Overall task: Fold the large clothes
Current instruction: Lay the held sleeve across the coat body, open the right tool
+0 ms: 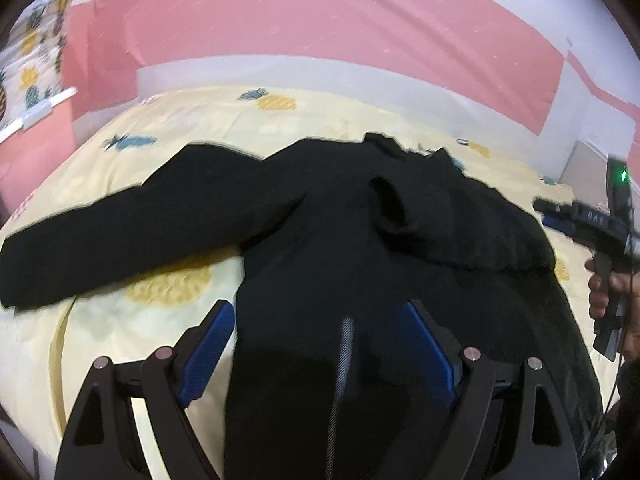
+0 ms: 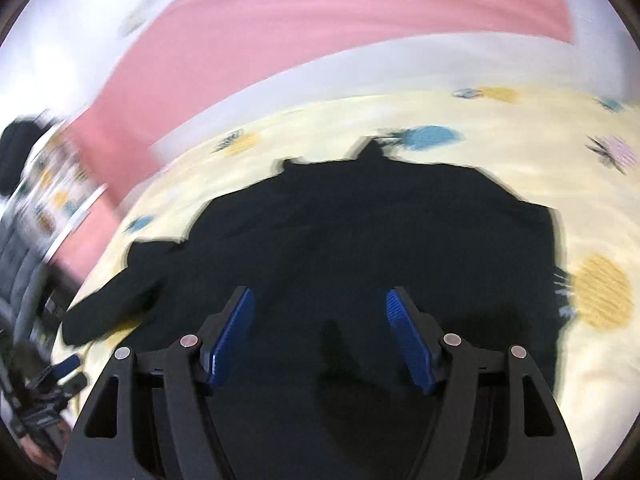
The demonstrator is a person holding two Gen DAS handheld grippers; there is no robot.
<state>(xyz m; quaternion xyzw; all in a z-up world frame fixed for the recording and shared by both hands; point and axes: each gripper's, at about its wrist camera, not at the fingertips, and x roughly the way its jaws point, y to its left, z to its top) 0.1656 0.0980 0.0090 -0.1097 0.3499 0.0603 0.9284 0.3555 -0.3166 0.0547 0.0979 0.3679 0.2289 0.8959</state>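
Left wrist view: the left gripper (image 1: 320, 344) hangs spread over a black zippered jacket (image 1: 320, 216) on the pineapple-print yellow bedsheet (image 1: 280, 120). The right gripper (image 2: 320, 332) gapes wide, holding nothing.

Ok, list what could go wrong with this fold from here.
1. Both sets of jaws stand open, so neither the left hand-held gripper nor the right hand-held gripper holds the black long-sleeved jacket; a careless close may pinch only the top layer.
2. One sleeve sprawls across the yellow pineapple-print bedsheet and could drag.
3. The bunched collar area may fold in lumpy.
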